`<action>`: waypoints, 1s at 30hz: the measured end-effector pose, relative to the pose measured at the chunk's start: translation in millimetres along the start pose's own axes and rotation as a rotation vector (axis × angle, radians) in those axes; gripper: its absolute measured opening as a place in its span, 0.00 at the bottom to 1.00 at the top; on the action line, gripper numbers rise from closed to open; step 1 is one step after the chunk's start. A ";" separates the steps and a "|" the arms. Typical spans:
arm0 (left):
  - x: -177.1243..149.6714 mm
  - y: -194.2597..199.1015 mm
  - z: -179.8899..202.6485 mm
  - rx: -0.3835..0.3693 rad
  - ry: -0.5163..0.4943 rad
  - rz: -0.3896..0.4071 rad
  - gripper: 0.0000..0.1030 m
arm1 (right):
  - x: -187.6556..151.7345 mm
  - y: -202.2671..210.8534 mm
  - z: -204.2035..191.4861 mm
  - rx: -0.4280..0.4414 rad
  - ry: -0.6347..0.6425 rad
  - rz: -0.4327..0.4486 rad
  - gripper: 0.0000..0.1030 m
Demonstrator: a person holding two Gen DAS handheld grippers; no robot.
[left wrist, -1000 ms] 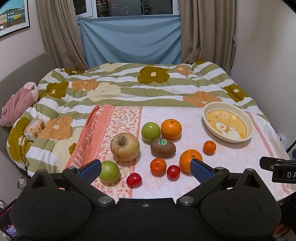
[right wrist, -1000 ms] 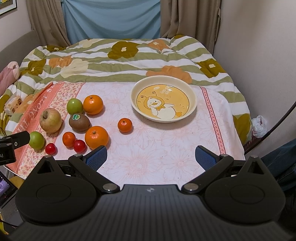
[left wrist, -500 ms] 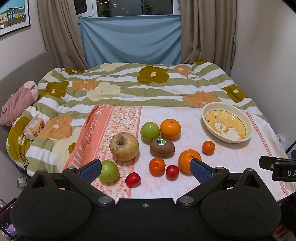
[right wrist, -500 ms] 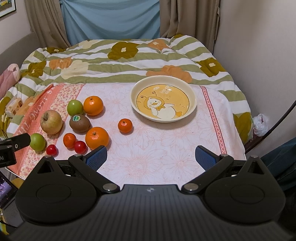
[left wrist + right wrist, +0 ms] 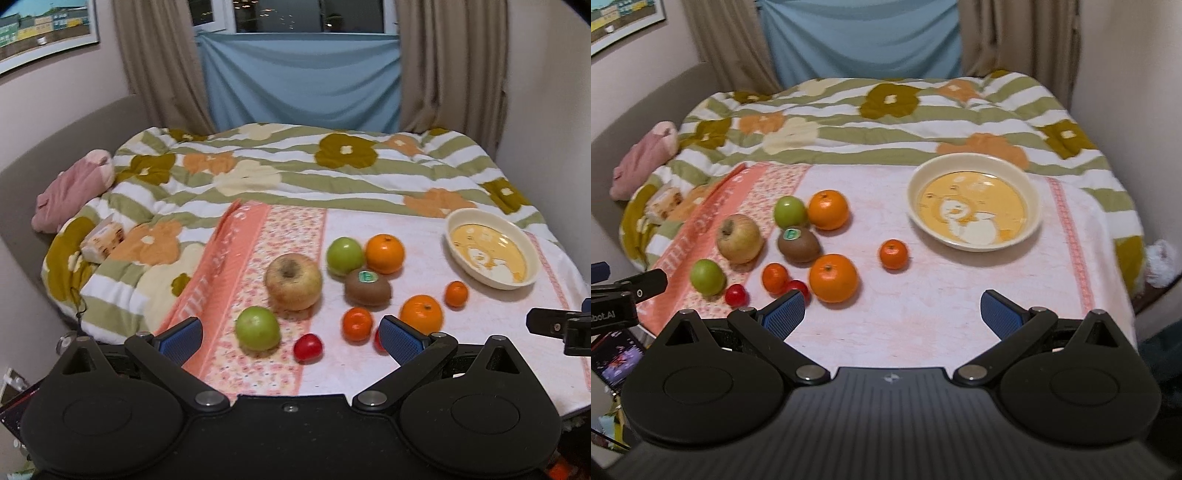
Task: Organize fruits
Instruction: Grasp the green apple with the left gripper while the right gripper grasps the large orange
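Both grippers, left (image 5: pixel 290 334) & right (image 5: pixel 892 308), wide w/ nothing held; careful, the tomato (image 5: pixel 308 347) between your left fingers could roll.

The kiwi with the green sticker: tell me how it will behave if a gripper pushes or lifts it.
The kiwi looks egg-shaped, so a push would probably wobble it sideways instead of rolling it straight. Its matte, fuzzy-looking skin should grip well. It lies close beside the green apple, so nudging may disturb that too.

Fruit cluster on cloth (image 5: pixel 923 317), left of bowl (image 5: pixel 1036 218): kiwi (image 5: pixel 798 244) central, apple (image 5: pixel 740 238) to its left, mandarin (image 5: pixel 893 254) lying between cluster and bowl.
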State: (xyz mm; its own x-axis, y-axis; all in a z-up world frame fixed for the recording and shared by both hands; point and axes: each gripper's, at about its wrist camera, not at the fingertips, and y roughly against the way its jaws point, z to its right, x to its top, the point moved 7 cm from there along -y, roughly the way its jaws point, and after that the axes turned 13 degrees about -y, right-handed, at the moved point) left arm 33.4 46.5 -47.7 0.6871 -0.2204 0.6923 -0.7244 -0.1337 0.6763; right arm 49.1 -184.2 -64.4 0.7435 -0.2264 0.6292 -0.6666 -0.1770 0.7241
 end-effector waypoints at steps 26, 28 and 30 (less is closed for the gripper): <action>-38.0 -140.5 -36.6 -0.038 -0.016 -0.128 0.83 | -27.6 -124.1 -35.6 -0.049 -0.122 0.010 1.00; -38.7 -146.7 -36.4 -0.048 -0.029 -0.133 0.82 | -28.8 -129.2 -38.7 -0.056 -0.120 0.008 1.00; -39.2 -152.5 -35.8 -0.064 -0.039 -0.141 0.75 | -29.4 -134.3 -41.7 -0.059 -0.116 0.001 1.00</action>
State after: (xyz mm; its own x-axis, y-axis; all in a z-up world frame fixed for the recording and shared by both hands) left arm 118.9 110.1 -169.0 0.7784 -0.2413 0.5795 -0.6146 -0.1047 0.7819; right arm 119.0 -113.9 -168.3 0.7294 -0.3362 0.5957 -0.6607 -0.1207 0.7409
